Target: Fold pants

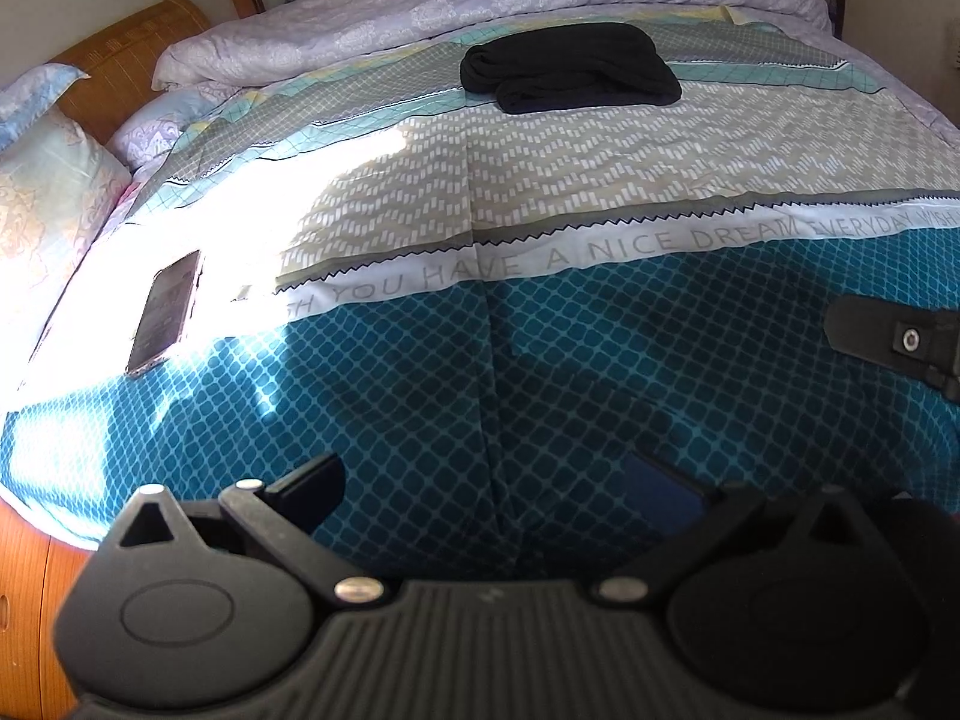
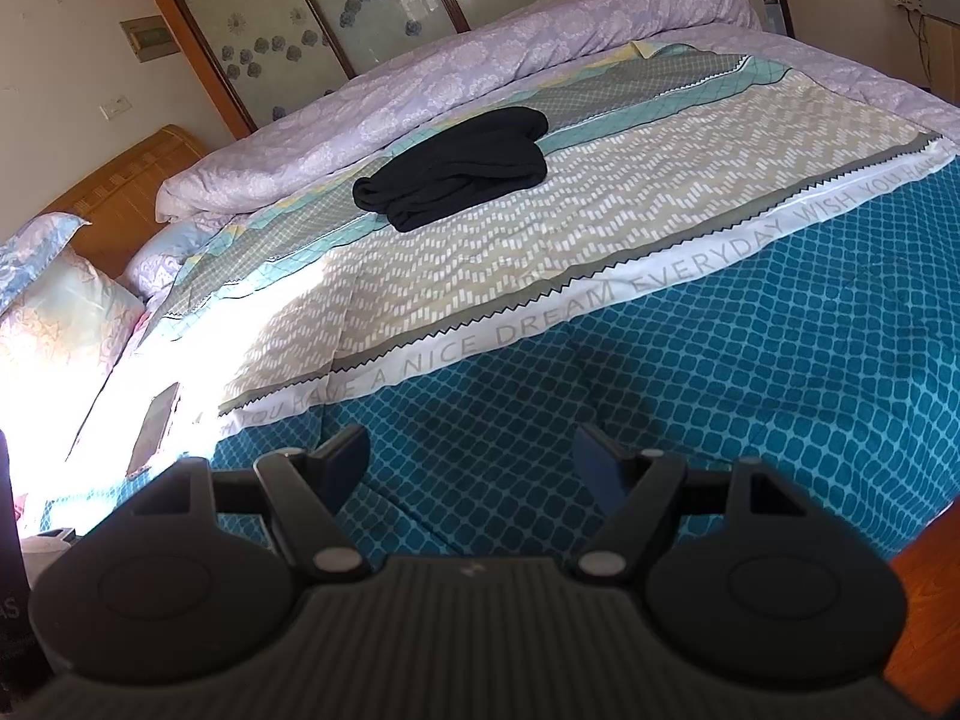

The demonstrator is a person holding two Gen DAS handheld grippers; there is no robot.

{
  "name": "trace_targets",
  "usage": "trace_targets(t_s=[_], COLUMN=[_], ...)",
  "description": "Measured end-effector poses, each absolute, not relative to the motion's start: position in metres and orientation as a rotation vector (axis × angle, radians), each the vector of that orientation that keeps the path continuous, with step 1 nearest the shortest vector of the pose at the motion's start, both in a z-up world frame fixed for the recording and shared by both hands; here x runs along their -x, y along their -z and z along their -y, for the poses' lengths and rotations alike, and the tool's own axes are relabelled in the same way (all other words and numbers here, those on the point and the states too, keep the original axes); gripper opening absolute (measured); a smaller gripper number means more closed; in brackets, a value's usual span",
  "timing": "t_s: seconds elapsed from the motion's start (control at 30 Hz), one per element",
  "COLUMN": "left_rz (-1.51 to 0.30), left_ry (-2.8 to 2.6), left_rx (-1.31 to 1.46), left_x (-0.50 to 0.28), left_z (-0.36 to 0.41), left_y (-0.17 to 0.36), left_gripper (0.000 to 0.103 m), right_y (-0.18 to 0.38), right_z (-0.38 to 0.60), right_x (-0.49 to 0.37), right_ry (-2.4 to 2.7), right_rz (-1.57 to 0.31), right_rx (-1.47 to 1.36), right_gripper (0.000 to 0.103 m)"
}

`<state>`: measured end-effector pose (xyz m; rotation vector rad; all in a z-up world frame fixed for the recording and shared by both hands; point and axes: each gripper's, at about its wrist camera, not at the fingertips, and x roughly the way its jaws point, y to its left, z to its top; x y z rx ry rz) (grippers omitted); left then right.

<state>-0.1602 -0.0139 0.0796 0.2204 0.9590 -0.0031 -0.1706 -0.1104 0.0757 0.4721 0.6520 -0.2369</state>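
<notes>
left gripper [image 1: 486, 480]: jaws spread wide, nothing in them, just hanging over the teal part of the bedspread [image 1: 420, 396]
right gripper [image 2: 471, 462]: same deal, wide open and empty, over the teal squares near the bed's edge; its fingertip [image 1: 864, 324] pokes in on the right of the left view
phone [image 1: 165, 312]: lying flat in the sunny patch off to the left
pants [image 2: 462, 177]: black, bunched in a lump further up the bed, well away from both grippers
quilt [image 2: 480, 66]: lilac, rolled up behind the pants
pillow [image 2: 60, 324]: far left, by the headboard
</notes>
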Motion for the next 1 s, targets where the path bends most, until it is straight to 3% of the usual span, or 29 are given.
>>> trace_targets(t_s=[1.0], left_rz=[-1.011], left_ry=[0.023], left_rx=[-0.222], left_x=[0.1566], left_z=[0.0166], left_y=[-0.0697], left_gripper=[0.103], right_y=[-0.0704], right_z=[0.1122], right_x=[0.1686], right_ry=[0.244], right_rz=[-0.671], right_rx=[-0.484], right_gripper=[0.077])
